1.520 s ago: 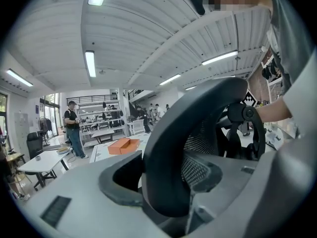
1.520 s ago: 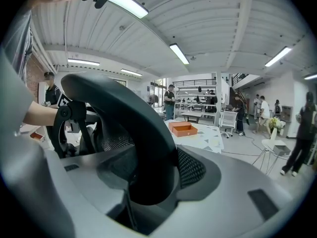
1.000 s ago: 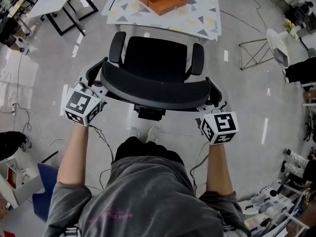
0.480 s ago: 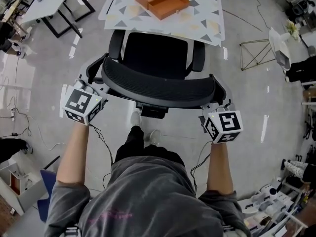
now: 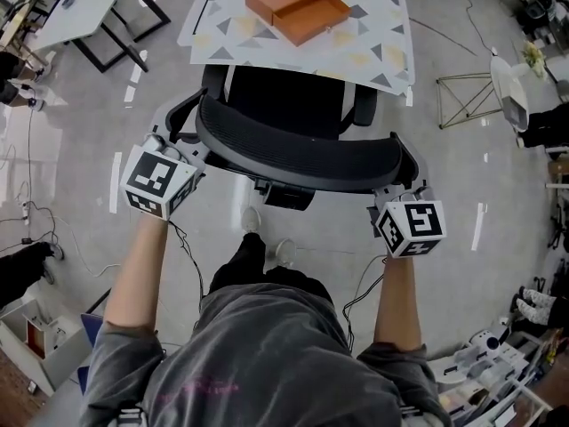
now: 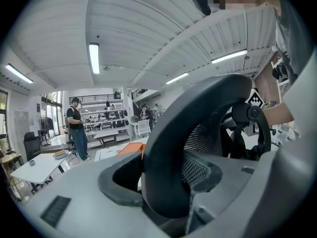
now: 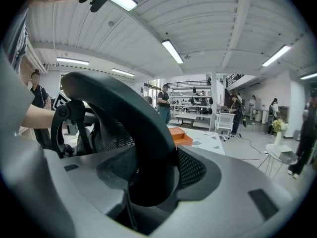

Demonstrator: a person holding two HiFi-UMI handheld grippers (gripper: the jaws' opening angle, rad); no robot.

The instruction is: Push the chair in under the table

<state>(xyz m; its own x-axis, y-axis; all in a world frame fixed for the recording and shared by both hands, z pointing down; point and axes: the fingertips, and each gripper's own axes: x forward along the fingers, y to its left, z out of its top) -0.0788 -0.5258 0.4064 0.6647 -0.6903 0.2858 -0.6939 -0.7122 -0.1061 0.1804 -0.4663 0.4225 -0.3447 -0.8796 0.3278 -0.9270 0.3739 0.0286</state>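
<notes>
A black mesh office chair (image 5: 289, 105) stands in front of me, its seat front tucked beneath the near edge of the white table (image 5: 378, 56) with a triangle pattern. An orange box (image 5: 298, 5) lies on that table. The curved backrest (image 5: 302, 157) faces me. My left gripper (image 5: 188, 157) is shut on the backrest's left end, and my right gripper (image 5: 397, 188) is shut on its right end. In the left gripper view the backrest frame (image 6: 168, 148) fills the space between the jaws. The right gripper view shows the same frame (image 7: 148, 148) pinched between its jaws.
Another white table on black legs (image 5: 84, 3) stands at the far left. A gold wire stand (image 5: 462, 96) is on the floor at the right, with clutter at the lower right. Cables trail on the floor at the left. A person (image 6: 77, 128) stands far off.
The chair and both grippers have moved forward toward the patterned table. The seat front has slid under the table's edge, and my feet have stepped after it.
</notes>
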